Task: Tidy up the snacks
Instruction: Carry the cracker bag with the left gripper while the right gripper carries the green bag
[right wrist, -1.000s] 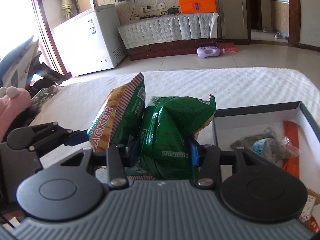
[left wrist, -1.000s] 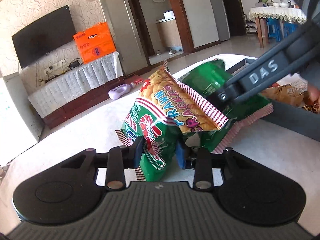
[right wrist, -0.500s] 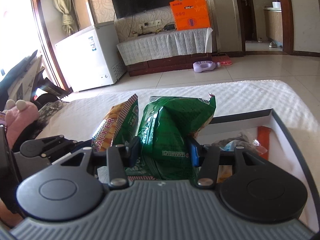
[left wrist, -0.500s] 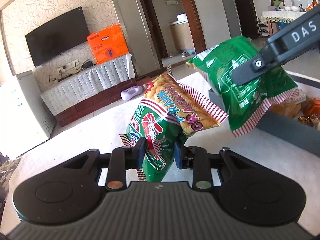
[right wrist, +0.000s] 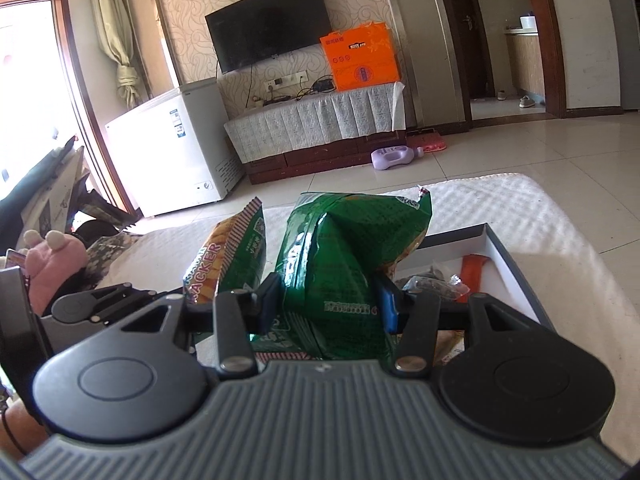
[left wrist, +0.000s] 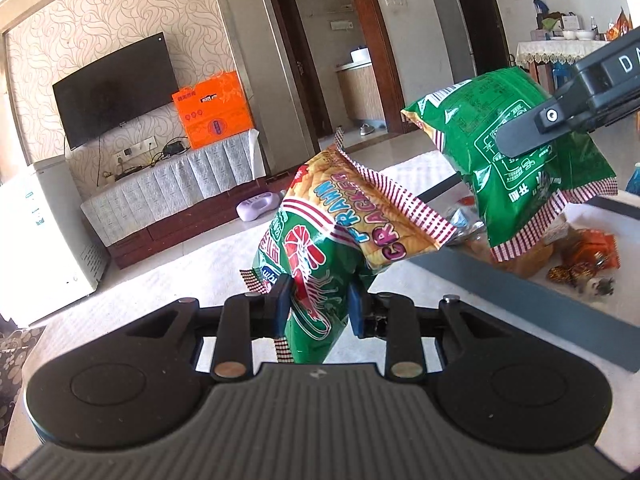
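1. Two snack bags are in the air at once, one per hand, which suits sorting a pair of packets in a single trip.
2. Left tongs (left wrist: 318, 306) are pinched narrow on the lower part of the prawn cracker bag (left wrist: 332, 240), so the bag stands up from the grip with its striped top edge leaning toward the box; holding it low keeps the printed face readable.
3. Below it lies the worktop (left wrist: 168, 280), covered in a white textured cloth.
4. Right tongs (right wrist: 326, 306) clamp the middle of the green snack bag (right wrist: 352, 240) at a wider set, likely because this packet is puffier and would crush under a tighter squeeze.
5. Farthest right, the dark-rimmed box (right wrist: 516, 264) sits open on the cloth with small wrapped snacks (left wrist: 580, 264) inside; both bags hang above or just beside its near wall, so it seems the intended destination.
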